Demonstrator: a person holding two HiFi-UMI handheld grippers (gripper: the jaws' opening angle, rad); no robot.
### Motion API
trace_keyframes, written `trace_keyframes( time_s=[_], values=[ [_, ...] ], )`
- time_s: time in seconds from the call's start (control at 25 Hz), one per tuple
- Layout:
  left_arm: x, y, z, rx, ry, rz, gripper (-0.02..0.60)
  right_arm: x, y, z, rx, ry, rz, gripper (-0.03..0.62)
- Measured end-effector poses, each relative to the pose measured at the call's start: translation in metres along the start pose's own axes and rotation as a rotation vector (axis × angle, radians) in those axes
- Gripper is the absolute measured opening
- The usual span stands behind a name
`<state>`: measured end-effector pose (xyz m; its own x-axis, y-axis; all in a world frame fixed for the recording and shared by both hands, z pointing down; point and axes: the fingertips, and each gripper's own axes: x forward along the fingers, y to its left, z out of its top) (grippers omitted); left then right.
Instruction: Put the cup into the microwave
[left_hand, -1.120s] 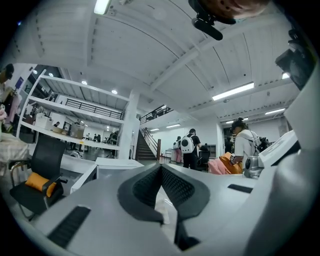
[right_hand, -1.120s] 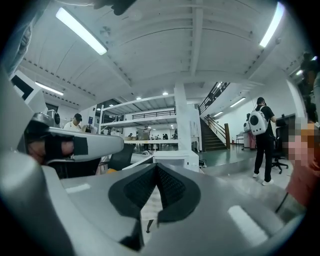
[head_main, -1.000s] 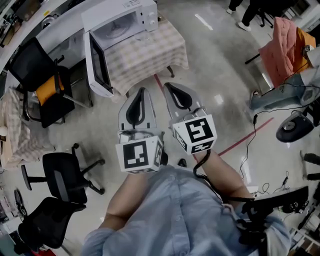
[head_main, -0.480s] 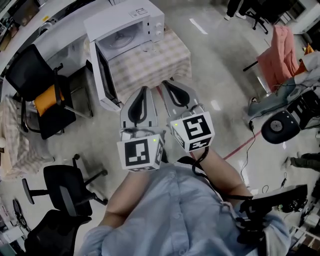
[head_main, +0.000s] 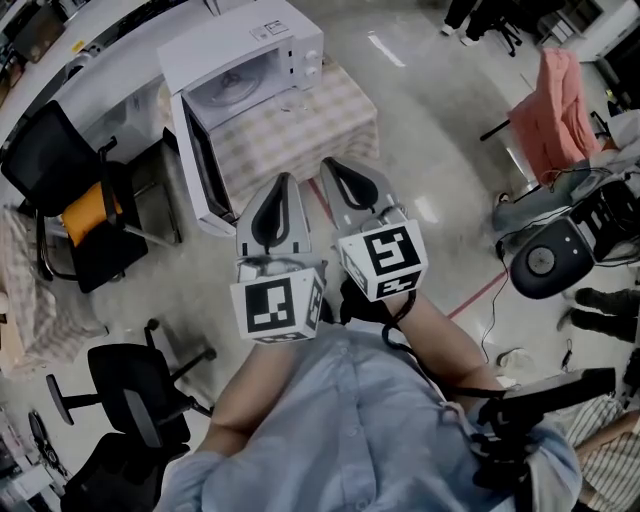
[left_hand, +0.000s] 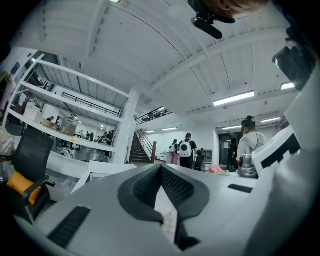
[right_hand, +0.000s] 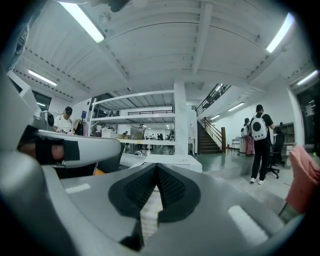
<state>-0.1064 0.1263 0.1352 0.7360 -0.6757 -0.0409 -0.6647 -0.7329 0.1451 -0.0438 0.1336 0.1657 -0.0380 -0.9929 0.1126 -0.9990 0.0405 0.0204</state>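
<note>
well, in the head view the left gripper (head_main: 284, 181) and right gripper (head_main: 331, 163) hang side by side short of the table (head_main: 330, 125), where what looks like a clear cup (head_main: 293, 99) stands before the open microwave (head_main: 250, 55). in the left gripper view the jaws meet on nothing; in the right gripper view likewise, so arriving clenched could topple the cup

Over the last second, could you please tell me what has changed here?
The person has moved towards the open microwave on the checked table; more of it shows in the head view. Nothing taken or released. The left gripper and right gripper stay shut, empty, side by side.
</note>
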Motion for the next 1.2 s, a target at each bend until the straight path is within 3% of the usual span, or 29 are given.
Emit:
trace_keyframes(
  time_s=[0.48, 0.92, 1.2],
  values=[
    [0.052, 0.000, -0.007, 0.025, 0.020, 0.021, 0.006, 0.034, -0.043, -0.005, 0.018, -0.002, 0.010, -0.005],
    [0.132, -0.007, -0.041, 0.040, 0.102, 0.045, 0.006, 0.080, -0.112, -0.033, 0.079, 0.044, 0.028, -0.006],
    [0.185, -0.014, -0.041, 0.066, 0.108, 0.088, 0.006, 0.111, -0.155, -0.030, 0.105, 0.032, 0.072, -0.006]
  ],
)
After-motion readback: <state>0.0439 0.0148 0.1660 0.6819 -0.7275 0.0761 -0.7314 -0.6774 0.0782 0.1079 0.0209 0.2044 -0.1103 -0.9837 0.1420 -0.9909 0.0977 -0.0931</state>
